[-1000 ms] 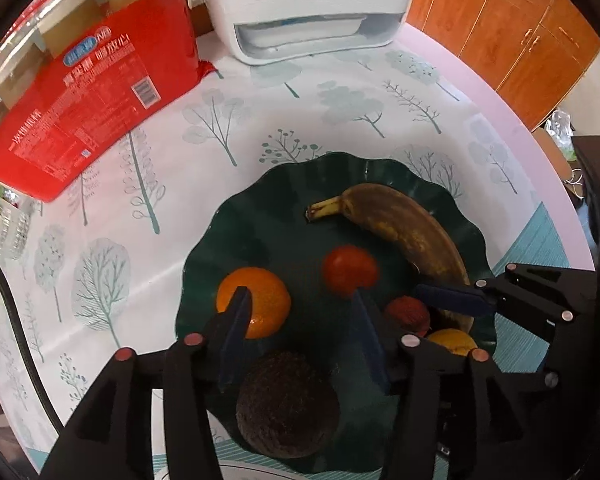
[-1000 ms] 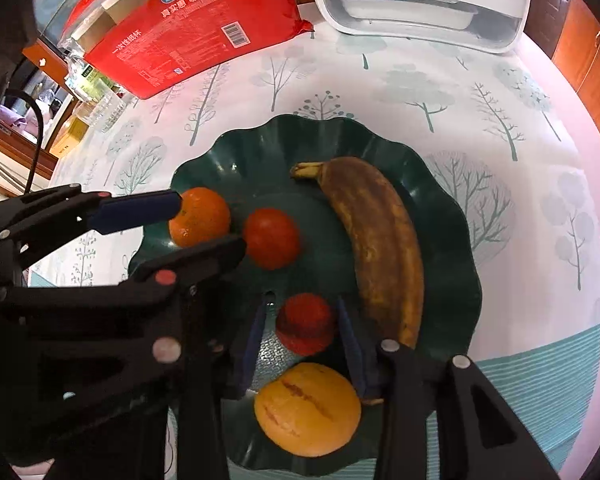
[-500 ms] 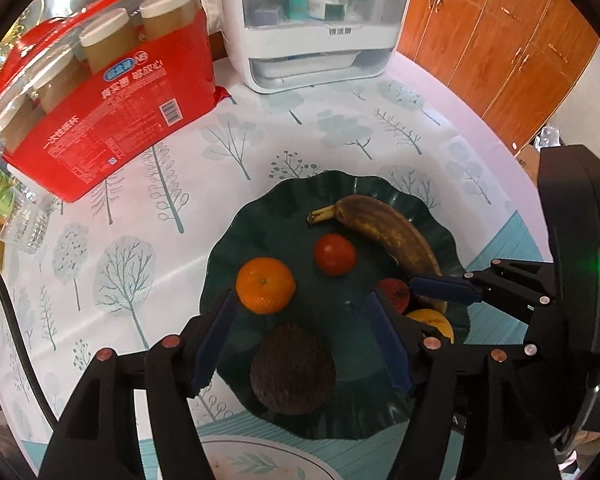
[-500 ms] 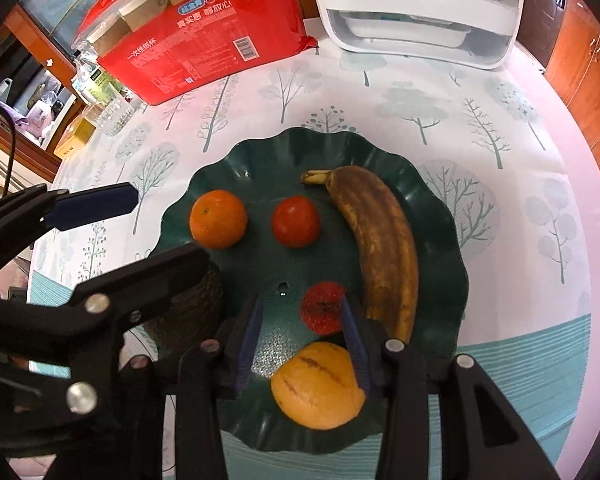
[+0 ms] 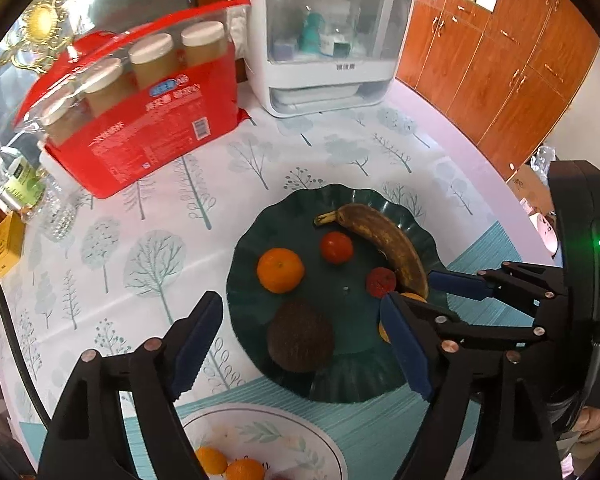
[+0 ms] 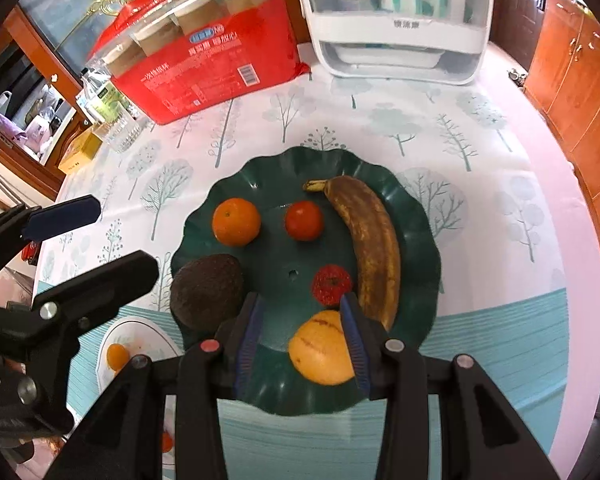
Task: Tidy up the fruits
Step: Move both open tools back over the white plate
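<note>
Fruits are sitting on the green plate, mid tabletop: orange far left, tomato beside it, browned banana running down the right side, small red fruit touching the banana's inner edge, yellow fruit at the near rim, dark avocado at the near-left rim.

Right gripper is hanging over the near edge of the plate, fingers narrowly apart, gripping nothing; the yellow fruit is showing behind the right finger, contact unclear from this angle. Left gripper is hovering above the avocado, fingers opening wide, nothing between the pads.

White floral plate is sitting near, just in front of the green one, with a few small oranges still on it. Red cup pack and white appliance are standing far back.

Risks, my read:
- Avocado and yellow fruit are both parked on the sloped rim; a finger nudge could be rolling either off onto the tabletop.
- Both grippers are working the same near edge, so they could be clipping each other.
- Banana looks soft; squeezing would be bruising it.
- The narrow right fingers could be knocking the small red fruit instead of straddling it.
</note>
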Motion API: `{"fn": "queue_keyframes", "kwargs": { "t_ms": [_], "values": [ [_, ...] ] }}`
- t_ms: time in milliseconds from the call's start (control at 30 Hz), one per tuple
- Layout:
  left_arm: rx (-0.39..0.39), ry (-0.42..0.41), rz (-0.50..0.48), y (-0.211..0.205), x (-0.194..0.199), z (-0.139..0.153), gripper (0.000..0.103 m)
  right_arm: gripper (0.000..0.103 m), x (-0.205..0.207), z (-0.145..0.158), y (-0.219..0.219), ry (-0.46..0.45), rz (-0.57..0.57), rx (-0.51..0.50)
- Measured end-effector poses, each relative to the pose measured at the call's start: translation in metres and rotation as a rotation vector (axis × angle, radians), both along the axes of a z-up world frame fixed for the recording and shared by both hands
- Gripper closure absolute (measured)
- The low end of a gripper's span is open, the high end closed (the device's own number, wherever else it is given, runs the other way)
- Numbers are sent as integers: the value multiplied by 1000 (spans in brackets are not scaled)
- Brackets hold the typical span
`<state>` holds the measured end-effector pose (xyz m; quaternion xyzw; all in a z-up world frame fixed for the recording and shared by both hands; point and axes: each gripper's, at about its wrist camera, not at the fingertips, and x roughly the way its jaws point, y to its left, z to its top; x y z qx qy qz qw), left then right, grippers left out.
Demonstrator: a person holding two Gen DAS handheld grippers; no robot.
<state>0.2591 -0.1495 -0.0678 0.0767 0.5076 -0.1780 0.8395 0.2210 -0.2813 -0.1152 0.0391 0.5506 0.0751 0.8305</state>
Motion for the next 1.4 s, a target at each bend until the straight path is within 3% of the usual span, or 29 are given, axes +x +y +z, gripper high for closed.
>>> {"fn": "queue_keyframes", "kwargs": {
  "t_ms": [300,567,700,900,1133,1400],
  "values": [
    [-53,-32,11,25,-32,40,21,62,-31,39,7,-54,-50,19],
    [-82,-86,27,64,-65,74,20,62,-63,72,39,-103,-43,40],
    [-99,-107,45,90,-81,85,19,52,-79,81,55,-118,-29,86],
    [-103,-136,72,127,-105,91,17,49,-100,84,79,-136,-30,72],
    [-94,-113,90,159,-128,60,17,49,-125,64,115,-139,13,-23],
    [-67,-36,86,172,-146,-13,17,49,-152,14,144,-95,70,-74]
  ]
}}
